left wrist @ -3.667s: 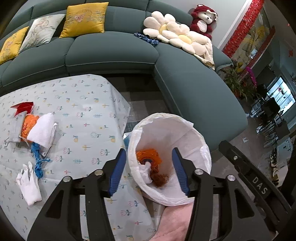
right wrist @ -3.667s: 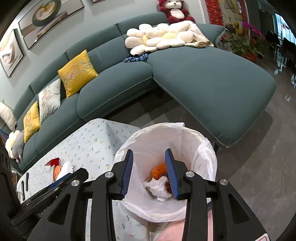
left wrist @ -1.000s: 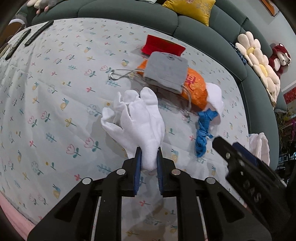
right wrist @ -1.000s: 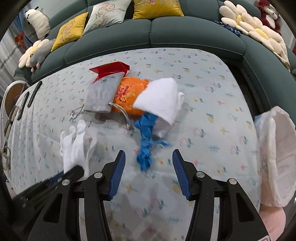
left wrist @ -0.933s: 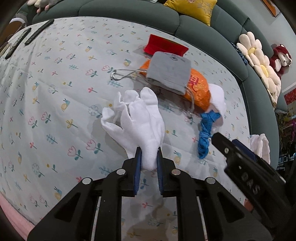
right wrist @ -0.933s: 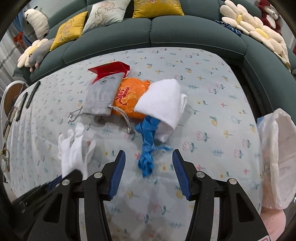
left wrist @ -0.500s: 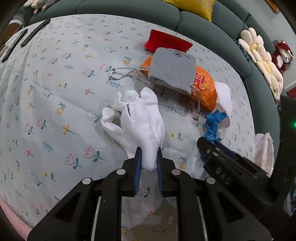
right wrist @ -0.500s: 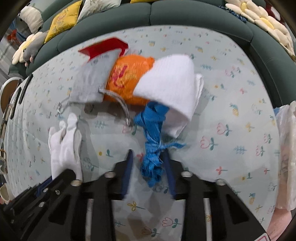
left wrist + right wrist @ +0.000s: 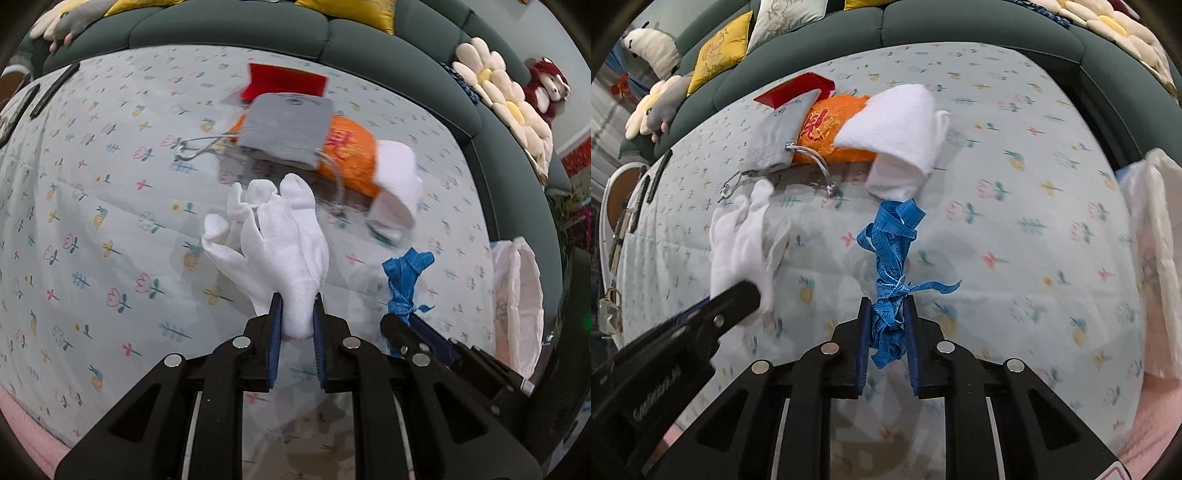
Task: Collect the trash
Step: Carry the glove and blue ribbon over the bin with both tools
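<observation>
My left gripper point(image 9: 296, 314) is shut on the cuff of a white glove point(image 9: 277, 243), lifted a little off the flowered tablecloth point(image 9: 92, 221). My right gripper point(image 9: 887, 314) is shut on a tangled blue measuring tape point(image 9: 892, 251), also raised; the tape shows in the left wrist view point(image 9: 404, 280). The glove shows at the left of the right wrist view point(image 9: 742, 240). The white bin bag point(image 9: 517, 306) stands at the table's right edge, and it also shows in the right wrist view point(image 9: 1160, 258).
Further back on the table lie a grey drawstring pouch point(image 9: 288, 129), an orange packet point(image 9: 351, 155), a folded white cloth point(image 9: 397, 184) and a red box point(image 9: 284, 83). A green sofa point(image 9: 332, 33) curves behind. Dark remotes point(image 9: 55, 88) lie at far left.
My right gripper has closed on the blue tape and lifted it. My left gripper has raised the glove off the cloth.
</observation>
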The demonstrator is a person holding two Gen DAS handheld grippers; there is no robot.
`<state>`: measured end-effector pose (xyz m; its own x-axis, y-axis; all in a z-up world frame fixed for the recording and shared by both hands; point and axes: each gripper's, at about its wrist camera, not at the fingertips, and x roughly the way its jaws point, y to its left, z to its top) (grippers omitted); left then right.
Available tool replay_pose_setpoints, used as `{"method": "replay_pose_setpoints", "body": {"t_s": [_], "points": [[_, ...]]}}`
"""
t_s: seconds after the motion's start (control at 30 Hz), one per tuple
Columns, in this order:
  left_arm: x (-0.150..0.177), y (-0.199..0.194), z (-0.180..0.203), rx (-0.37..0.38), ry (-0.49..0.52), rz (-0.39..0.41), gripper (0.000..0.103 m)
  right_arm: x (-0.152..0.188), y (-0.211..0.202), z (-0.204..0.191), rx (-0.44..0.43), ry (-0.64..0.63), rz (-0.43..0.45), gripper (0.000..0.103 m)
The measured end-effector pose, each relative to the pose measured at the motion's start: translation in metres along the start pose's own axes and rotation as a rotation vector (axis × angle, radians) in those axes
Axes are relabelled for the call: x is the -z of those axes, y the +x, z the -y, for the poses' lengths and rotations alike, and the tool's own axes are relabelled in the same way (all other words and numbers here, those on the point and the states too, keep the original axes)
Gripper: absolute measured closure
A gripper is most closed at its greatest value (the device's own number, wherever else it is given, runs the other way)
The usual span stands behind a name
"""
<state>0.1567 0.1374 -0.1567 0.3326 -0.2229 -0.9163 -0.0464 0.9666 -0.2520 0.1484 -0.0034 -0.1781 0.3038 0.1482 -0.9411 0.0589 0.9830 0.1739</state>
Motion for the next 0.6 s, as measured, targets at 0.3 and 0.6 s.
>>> {"method": "replay_pose_setpoints", "body": {"t_s": [0.3,0.6], "points": [[0.016,-0.025,0.056,0.016,0.118,0.048,0.088,0.015,-0.048,0.034,-0.015,0.041,0.090,0.087],[0.029,-0.051,0.118,0.035,0.252,0.110,0.088,0.027,-0.099,0.088,-0.022,0.125,0.201,0.087]]}}
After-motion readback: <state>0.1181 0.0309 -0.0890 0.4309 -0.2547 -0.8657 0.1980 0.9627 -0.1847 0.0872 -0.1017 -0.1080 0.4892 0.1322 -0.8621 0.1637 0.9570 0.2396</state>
